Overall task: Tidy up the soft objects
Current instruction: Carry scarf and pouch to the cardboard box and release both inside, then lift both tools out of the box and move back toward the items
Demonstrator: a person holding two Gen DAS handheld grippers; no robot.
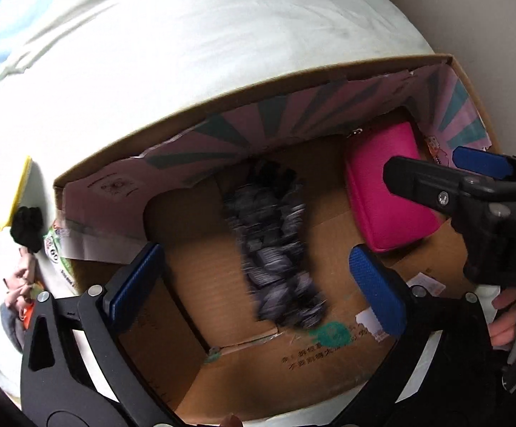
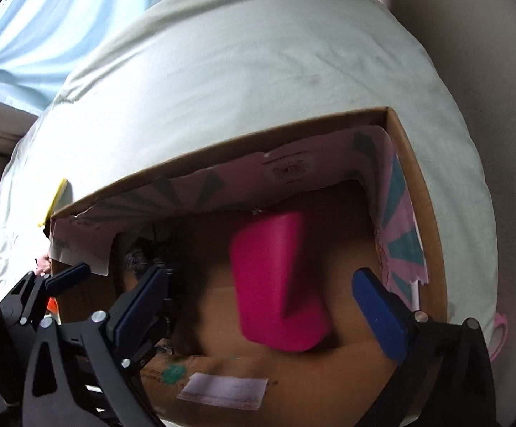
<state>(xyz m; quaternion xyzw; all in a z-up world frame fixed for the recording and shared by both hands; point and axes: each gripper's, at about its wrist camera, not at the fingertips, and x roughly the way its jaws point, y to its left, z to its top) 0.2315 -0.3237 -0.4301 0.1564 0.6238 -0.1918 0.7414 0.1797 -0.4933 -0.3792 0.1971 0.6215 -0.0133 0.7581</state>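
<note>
Lying on the floor of an open cardboard box (image 1: 243, 366), a grey-and-black knitted soft item (image 1: 275, 249) sits near the middle, smeared by motion so its exact kind cannot be made out. A pink padded pouch (image 1: 386, 192) lies in the same box toward the far right corner, well apart from the knitted item; in the right wrist view the pouch (image 2: 275, 281) is also blurred. Left tool (image 1: 258, 284): jaws spread wide above the knitted item, pads clear of it, nothing gripped. Right tool (image 2: 258, 302): jaws likewise wide apart over the pouch, not touching it; its black body partly covers the pouch's right edge in the left view. Box inner walls carry a torn pink-and-teal printed lining (image 1: 329, 106). The box rests on a bed with a pale sheet (image 1: 222, 28). Beside the box's left wall: a yellow-edged flat item (image 1: 22, 185), a small black soft object (image 1: 28, 227) and further items cut off at the frame edge, unidentifiable.
</note>
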